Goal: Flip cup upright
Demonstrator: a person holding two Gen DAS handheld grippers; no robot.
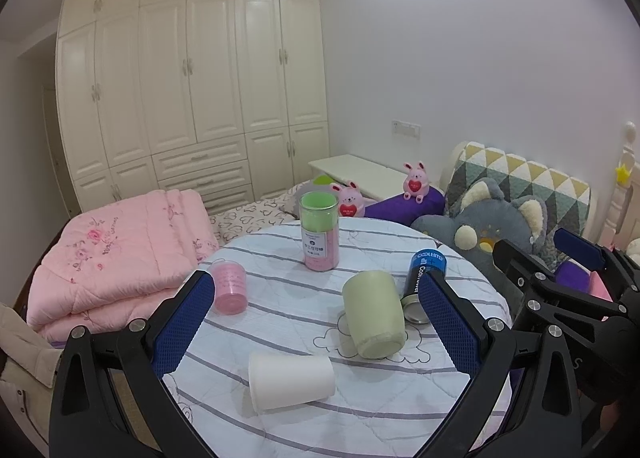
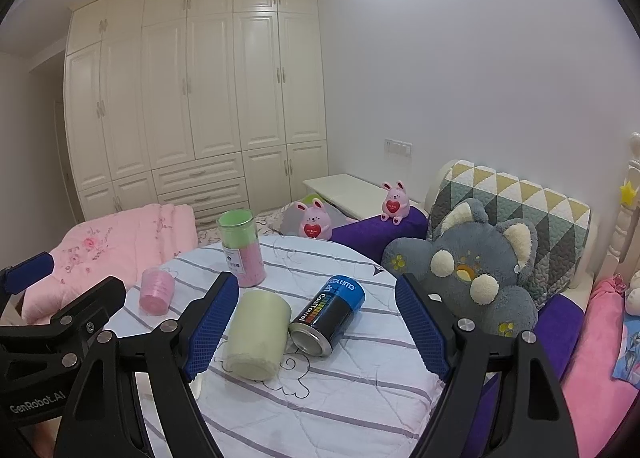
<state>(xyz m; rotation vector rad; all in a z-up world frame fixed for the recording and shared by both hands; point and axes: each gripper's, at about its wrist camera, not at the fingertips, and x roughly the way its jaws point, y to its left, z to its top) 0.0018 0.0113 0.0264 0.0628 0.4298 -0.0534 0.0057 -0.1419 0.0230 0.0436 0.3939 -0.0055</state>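
I see a round table [image 1: 280, 322] under a striped cloth. A white cup [image 1: 290, 380] lies on its side at the table's near edge. Further in, a pale green cup [image 1: 374, 316] lies tipped, touching a blue can [image 1: 420, 278]. My left gripper [image 1: 316, 322] and right gripper [image 2: 316, 324] hover, both spread wide and holding nothing.

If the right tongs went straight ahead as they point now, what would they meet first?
Probably the blue can, lying on its side midway between the open right tongs; the green cup sits left, by the left finger. Depth is unclear.
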